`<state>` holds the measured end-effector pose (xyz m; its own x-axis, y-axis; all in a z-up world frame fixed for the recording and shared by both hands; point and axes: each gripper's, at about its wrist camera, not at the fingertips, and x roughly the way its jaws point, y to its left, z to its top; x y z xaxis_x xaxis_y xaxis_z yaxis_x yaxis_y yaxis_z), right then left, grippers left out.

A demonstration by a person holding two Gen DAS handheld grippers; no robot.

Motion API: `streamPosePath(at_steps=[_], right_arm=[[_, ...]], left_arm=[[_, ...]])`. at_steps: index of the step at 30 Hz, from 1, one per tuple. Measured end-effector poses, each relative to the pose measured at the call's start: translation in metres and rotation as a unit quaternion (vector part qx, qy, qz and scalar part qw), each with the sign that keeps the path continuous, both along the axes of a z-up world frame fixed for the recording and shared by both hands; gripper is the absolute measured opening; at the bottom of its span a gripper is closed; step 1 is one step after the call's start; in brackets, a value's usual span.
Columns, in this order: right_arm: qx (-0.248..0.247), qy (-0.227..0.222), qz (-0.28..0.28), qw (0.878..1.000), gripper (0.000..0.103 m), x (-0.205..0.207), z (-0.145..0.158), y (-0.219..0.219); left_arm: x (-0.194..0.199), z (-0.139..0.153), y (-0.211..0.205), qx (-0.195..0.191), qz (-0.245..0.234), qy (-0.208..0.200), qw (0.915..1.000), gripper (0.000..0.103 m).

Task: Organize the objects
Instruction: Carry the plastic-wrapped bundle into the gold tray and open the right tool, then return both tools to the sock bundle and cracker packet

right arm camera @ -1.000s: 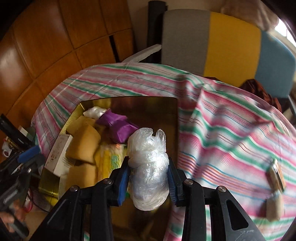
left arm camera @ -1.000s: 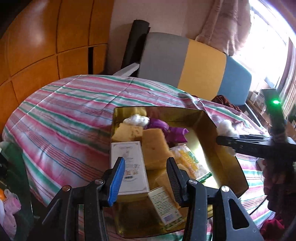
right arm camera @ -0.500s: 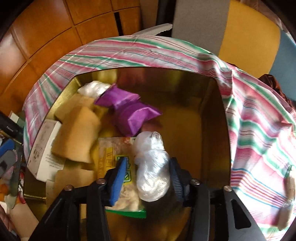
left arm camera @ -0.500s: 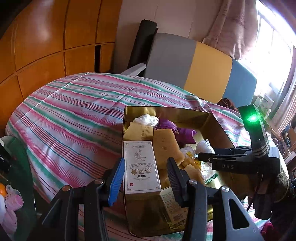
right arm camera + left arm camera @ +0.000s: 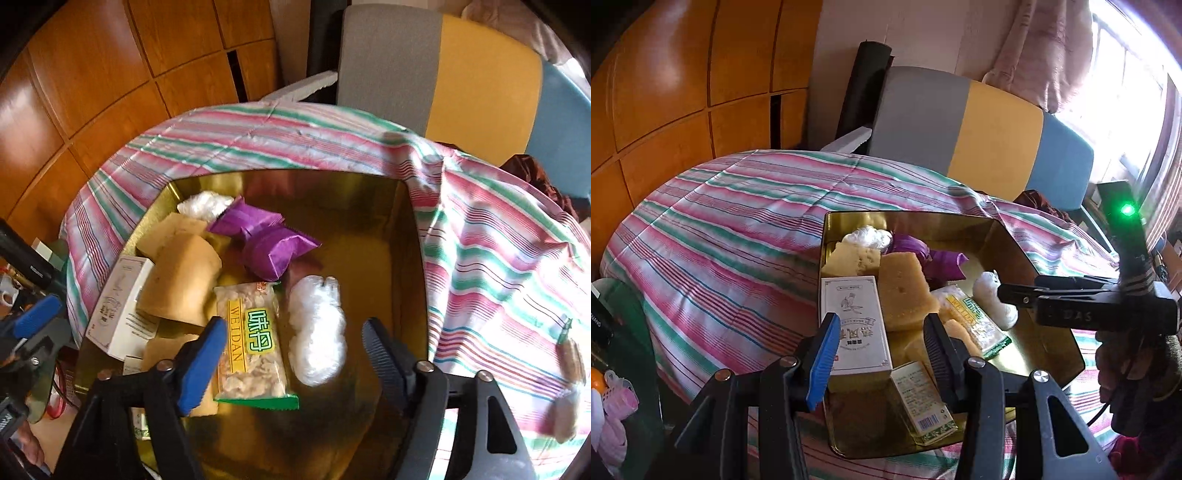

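Your right gripper (image 5: 291, 354) has its fingers wide apart above the white plastic bag (image 5: 317, 332) lying inside the gold box (image 5: 410, 258), your left gripper (image 5: 879, 350) is loose too, so next fetch something off the striped cloth (image 5: 498, 258).

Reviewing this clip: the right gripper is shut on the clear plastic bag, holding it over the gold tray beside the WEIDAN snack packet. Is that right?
Not quite. The right gripper is open, not shut on the clear plastic bag. The right wrist view shows the bag lying free between the spread fingers, in the gold tray, beside the WEIDAN snack packet.
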<state>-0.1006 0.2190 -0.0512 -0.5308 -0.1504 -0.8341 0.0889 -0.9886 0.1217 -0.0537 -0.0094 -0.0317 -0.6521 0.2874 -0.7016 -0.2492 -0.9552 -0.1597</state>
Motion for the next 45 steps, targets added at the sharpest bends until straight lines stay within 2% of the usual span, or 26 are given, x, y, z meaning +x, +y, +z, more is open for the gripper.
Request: streamPosePath(at_steps=[4, 8, 16, 21, 31, 36, 42, 45], right_arm=[[-0.011, 0.011, -0.009, 1.0, 0.08, 0.013, 0.01, 0.008], [-0.012, 0.025, -0.023, 0.999, 0.086, 0.032, 0.02, 0.025], [-0.003, 0.041, -0.106, 0.994, 0.097, 0.078, 0.032, 0.105], [0.002, 0.032, -0.177, 0.984, 0.099, 0.106, 0.027, 0.172], [0.014, 0.012, -0.304, 0.953, 0.103, 0.15, 0.013, 0.3], [0.006, -0.016, -0.307, 0.952, 0.103, 0.147, -0.008, 0.33], [-0.025, -0.01, -0.288, 0.957, 0.103, 0.129, -0.027, 0.327], [-0.012, -0.019, -0.271, 0.962, 0.1, 0.12, -0.038, 0.321]], left_arm=[[0.005, 0.003, 0.006, -0.003, -0.008, 0.003, 1.0, 0.047], [0.009, 0.006, 0.013, -0.008, -0.017, 0.006, 0.9998, 0.047], [0.018, 0.012, 0.04, -0.019, -0.053, 0.014, 0.9983, 0.048], [0.025, 0.014, 0.067, -0.028, -0.088, 0.012, 0.9957, 0.048], [0.043, 0.012, 0.125, -0.043, -0.163, 0.005, 0.9856, 0.048], [0.046, 0.012, 0.145, -0.049, -0.181, 0.0, 0.9822, 0.048], [0.046, 0.013, 0.173, -0.066, -0.2, 0.003, 0.9775, 0.048], [0.047, 0.012, 0.185, -0.073, -0.21, 0.002, 0.9751, 0.048]])
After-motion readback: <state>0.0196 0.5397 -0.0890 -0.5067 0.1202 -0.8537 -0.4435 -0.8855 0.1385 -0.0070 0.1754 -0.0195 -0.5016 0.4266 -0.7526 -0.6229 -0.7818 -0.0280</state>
